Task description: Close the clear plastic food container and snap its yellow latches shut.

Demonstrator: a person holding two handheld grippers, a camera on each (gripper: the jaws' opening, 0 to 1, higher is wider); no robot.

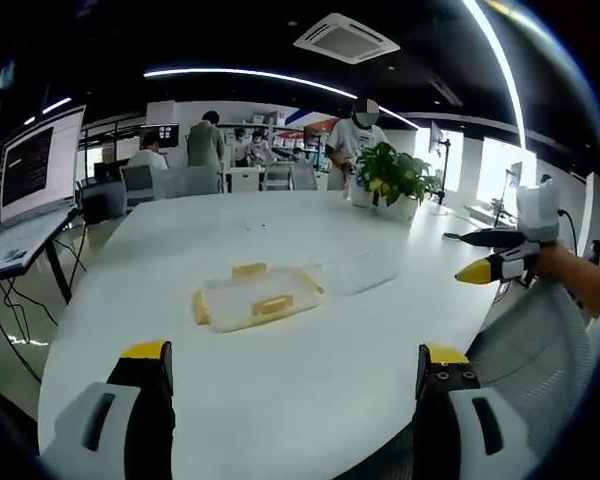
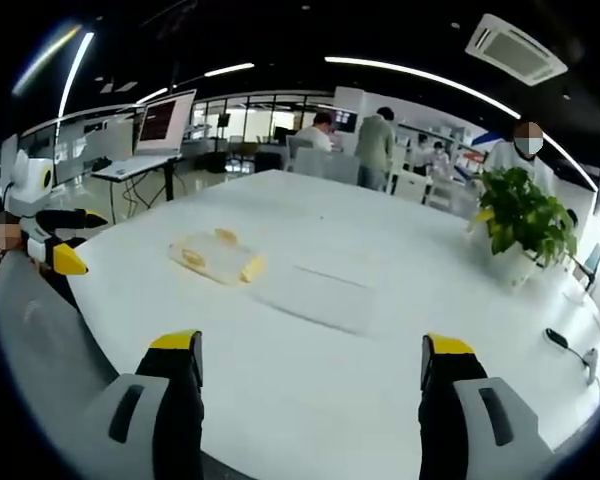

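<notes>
The container (image 1: 252, 298) lies mid-surface (image 1: 310, 400), well ahead of both tongs, nearer the left tongs (image 1: 295, 375). Its lid (image 2: 325, 290) lies just beside it. Left and right tongs (image 2: 315, 365) hang over the near edge, jaws spread wide, gripping nothing.

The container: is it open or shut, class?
Open: the lid with yellow latches lies beside the clear base, apart on the table.

Bare table (image 1: 280, 380) lies open around the container (image 1: 252, 297); potted plant (image 1: 392, 180) stands well apart.

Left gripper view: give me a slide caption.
Open left gripper faces a clear container with yellow latches on a white table.
</notes>
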